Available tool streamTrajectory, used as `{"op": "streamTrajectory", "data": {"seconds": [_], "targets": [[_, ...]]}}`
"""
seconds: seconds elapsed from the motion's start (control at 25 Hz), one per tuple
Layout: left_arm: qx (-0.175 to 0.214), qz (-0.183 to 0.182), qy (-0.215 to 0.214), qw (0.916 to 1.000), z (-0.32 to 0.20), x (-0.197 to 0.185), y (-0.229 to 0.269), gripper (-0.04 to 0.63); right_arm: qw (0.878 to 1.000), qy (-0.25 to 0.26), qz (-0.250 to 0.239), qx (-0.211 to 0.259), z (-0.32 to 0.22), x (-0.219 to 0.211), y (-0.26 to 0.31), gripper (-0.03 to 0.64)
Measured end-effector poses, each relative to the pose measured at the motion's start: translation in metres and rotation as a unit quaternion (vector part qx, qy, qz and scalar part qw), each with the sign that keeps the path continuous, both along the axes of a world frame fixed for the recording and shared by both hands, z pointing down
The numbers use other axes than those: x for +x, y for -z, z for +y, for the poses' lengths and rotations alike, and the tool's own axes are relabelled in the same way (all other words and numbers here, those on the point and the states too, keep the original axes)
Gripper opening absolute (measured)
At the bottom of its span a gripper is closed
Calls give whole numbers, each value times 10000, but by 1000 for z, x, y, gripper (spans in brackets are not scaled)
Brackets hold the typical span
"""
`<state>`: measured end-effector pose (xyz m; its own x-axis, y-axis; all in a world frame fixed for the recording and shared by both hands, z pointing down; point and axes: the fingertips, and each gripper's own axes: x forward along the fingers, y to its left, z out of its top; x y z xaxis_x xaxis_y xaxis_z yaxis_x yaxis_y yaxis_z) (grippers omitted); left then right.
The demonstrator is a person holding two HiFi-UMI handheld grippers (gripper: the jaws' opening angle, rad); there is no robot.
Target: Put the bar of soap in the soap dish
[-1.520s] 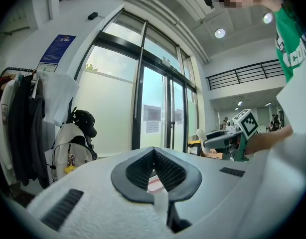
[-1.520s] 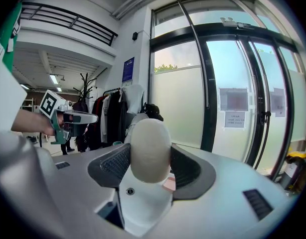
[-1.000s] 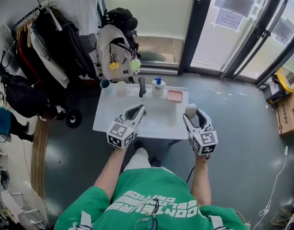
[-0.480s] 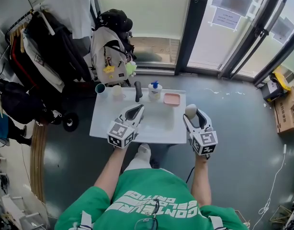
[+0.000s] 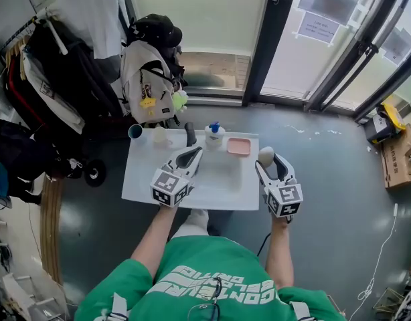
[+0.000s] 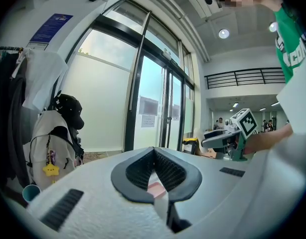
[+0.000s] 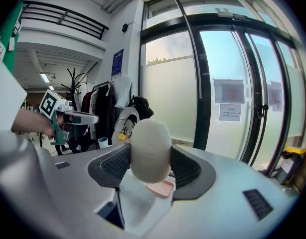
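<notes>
right gripper (image 7: 149,159) clamps bar of soap (image 7: 150,142); left gripper (image 6: 154,153) closed, empty | head view: soap dish (image 5: 238,146) near

Cream oval soap (image 7: 150,148) between jaws, pink dish (image 5: 238,147) apart

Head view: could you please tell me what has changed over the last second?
The person has moved closer to the table, carrying both grippers forward over it. The right hand-held gripper, with the bar of soap, is now nearer the pink soap dish. Nothing was grasped or released: the right one stays shut on the soap, and the left hand-held gripper stays shut and empty.
</notes>
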<state>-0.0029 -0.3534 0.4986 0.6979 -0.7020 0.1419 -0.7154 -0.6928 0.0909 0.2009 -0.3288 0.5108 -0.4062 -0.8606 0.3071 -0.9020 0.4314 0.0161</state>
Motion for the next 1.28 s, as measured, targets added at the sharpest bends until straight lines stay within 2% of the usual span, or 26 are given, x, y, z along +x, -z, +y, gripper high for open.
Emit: {"op": "streamTrajectory", "data": {"seconds": [0.72, 1.28], "targets": [[-43, 26, -124, 9999, -75, 3, 4, 8, 9999, -37, 36, -131, -70, -5, -3, 250], [-260, 47, -263, 9993, -102, 8, -21, 8, 9985, -69, 281, -466, -100, 1, -37, 250]]}}
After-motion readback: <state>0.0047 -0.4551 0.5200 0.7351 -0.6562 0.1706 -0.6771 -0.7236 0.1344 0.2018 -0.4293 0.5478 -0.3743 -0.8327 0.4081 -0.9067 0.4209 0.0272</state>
